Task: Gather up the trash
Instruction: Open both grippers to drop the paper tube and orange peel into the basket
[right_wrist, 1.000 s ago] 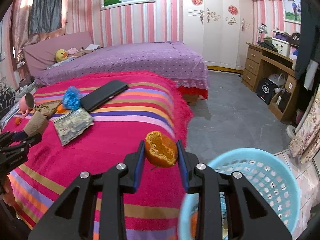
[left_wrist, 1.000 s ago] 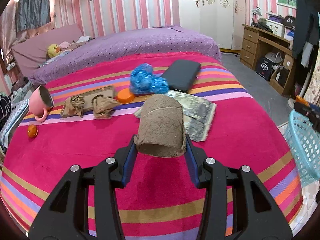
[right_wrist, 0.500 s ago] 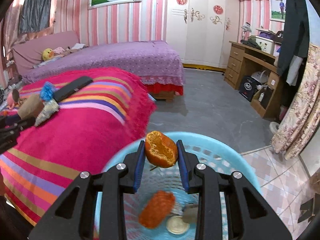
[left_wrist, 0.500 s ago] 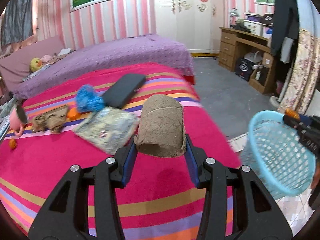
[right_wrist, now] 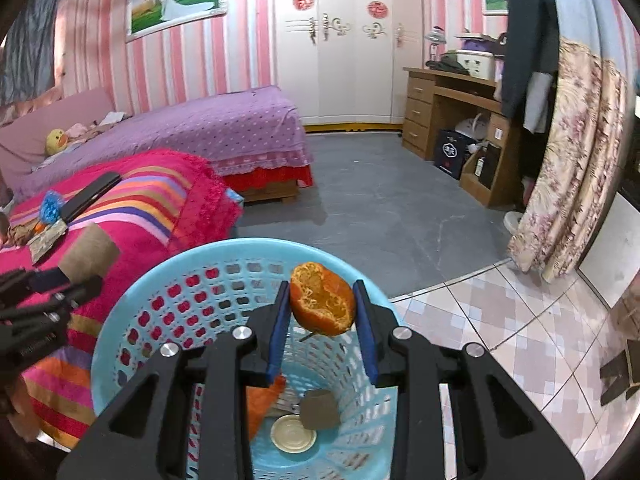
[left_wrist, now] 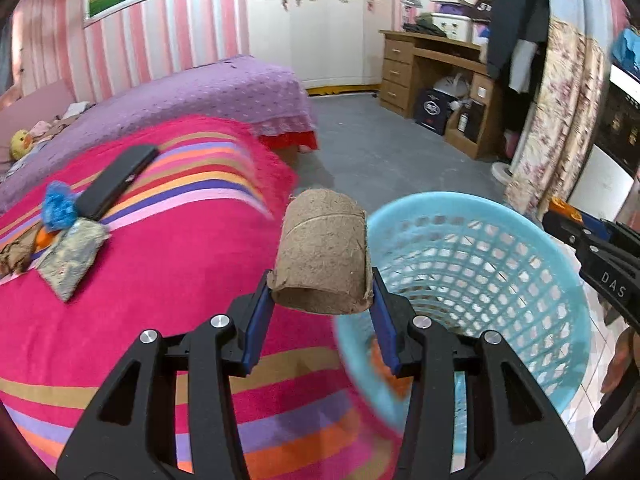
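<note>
— Blue plastic basket [right_wrist: 160,304] stood near the striped bed [left_wrist: 160,280]; we saw scraps at its bottom.

— Our left gripper [left_wrist: 320,300] pinched the brown fibre pot [left_wrist: 322,252] beside its rim; our right gripper [right_wrist: 322,316] clamped the orange peel [right_wrist: 322,306] above it.

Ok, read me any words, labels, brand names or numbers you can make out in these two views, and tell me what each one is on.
"DAS": white letters on the black body of the right gripper, seen in the left wrist view.
White lettering on the left gripper body: too blurred to read.
Round white logo on the dark bag under the desk: too small to read.
Red round ornaments on the wardrobe doors: characters not legible.
</note>
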Action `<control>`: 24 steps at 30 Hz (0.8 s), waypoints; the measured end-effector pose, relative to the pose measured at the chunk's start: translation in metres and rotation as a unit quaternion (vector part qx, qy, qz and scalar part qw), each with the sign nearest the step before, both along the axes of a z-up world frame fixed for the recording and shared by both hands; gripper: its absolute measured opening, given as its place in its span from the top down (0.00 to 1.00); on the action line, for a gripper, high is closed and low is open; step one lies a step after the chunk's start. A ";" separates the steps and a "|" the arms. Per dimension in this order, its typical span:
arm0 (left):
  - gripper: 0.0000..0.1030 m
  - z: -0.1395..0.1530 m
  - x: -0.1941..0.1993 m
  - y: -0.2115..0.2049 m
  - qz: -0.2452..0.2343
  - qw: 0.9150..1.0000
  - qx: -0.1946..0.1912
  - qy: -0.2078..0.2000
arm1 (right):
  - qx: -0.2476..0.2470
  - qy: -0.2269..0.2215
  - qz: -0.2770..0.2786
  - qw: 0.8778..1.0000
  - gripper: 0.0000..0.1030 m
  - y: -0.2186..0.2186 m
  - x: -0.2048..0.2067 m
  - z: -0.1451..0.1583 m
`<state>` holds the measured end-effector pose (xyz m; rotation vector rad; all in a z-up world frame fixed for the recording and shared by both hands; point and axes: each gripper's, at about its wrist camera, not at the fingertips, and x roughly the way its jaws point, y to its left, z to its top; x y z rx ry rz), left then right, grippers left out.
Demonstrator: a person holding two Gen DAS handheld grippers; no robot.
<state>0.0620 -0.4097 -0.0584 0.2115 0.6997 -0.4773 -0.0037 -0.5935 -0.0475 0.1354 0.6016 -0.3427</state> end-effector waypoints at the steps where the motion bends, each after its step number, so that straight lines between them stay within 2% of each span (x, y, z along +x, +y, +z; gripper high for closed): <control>1: 0.57 -0.001 -0.002 -0.005 -0.002 1.000 0.003 -0.002 | 0.001 -0.001 -0.002 1.000 0.70 -0.002 0.000 -0.001; 8: 0.56 -0.006 -0.003 -0.033 -0.014 1.000 -0.001 0.018 | 0.006 0.000 -0.002 1.000 0.70 -0.010 0.000 -0.009; 11: 0.52 -0.009 -0.006 -0.041 -0.017 1.000 0.007 0.015 | 0.005 0.001 -0.001 1.000 0.70 -0.009 0.000 -0.011; 19: 0.21 -0.002 -0.011 -0.037 -0.019 1.000 0.013 -0.013 | 0.007 0.002 -0.004 1.000 0.70 -0.013 -0.001 -0.013; 24: 0.16 0.004 -0.007 -0.017 -0.008 1.000 0.006 -0.017 | 0.009 0.006 -0.005 1.000 0.70 -0.012 0.000 -0.017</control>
